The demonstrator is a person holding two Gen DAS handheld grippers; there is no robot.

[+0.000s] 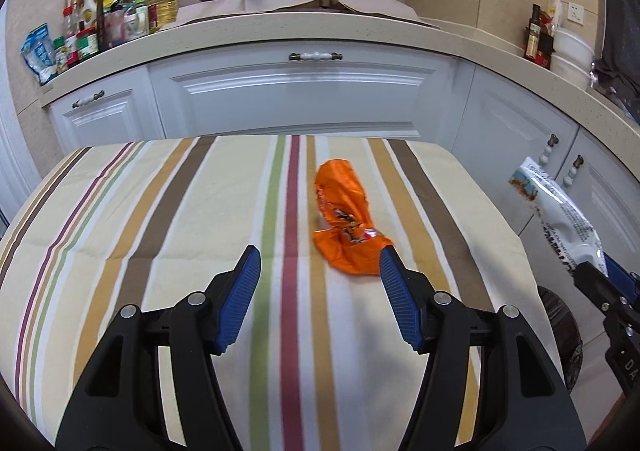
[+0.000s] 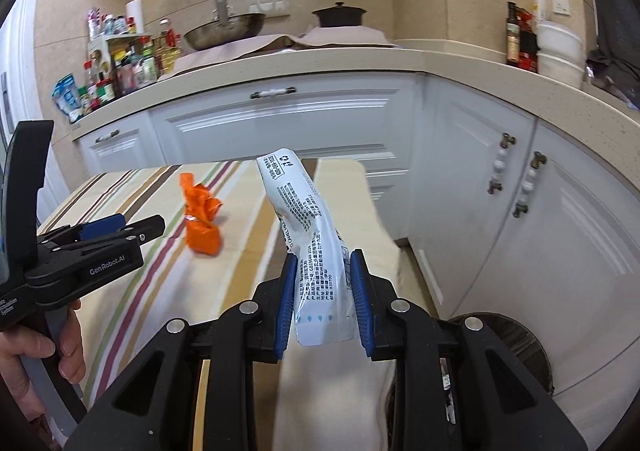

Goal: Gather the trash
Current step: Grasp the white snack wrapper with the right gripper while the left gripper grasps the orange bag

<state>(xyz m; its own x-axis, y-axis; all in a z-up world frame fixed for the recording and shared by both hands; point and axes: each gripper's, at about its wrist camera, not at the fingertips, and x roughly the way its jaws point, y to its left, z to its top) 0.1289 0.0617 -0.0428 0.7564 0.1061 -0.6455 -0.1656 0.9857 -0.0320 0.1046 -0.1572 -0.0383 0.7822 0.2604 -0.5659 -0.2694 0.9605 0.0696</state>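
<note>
A crumpled orange wrapper point(image 1: 346, 223) lies on the striped tablecloth point(image 1: 160, 211), just ahead of my left gripper point(image 1: 320, 261). That gripper hovers open over the cloth with nothing between its blue pads; its right fingertip sits at the wrapper's near edge. My right gripper point(image 2: 325, 263) is shut on a white printed pouch point(image 2: 308, 227), which sticks up and forward from the pads above the table's right edge. From the left wrist view the pouch point(image 1: 556, 211) hangs at far right. The orange wrapper point(image 2: 202, 217) and the left gripper point(image 2: 132, 229) show at left in the right wrist view.
A round dark bin point(image 2: 516, 339) stands on the floor below the table's right edge, near white cabinet doors point(image 2: 560, 231). The counter point(image 1: 320, 27) behind carries bottles, a pan and a black pot. A hand point(image 2: 36, 351) holds the left gripper's handle.
</note>
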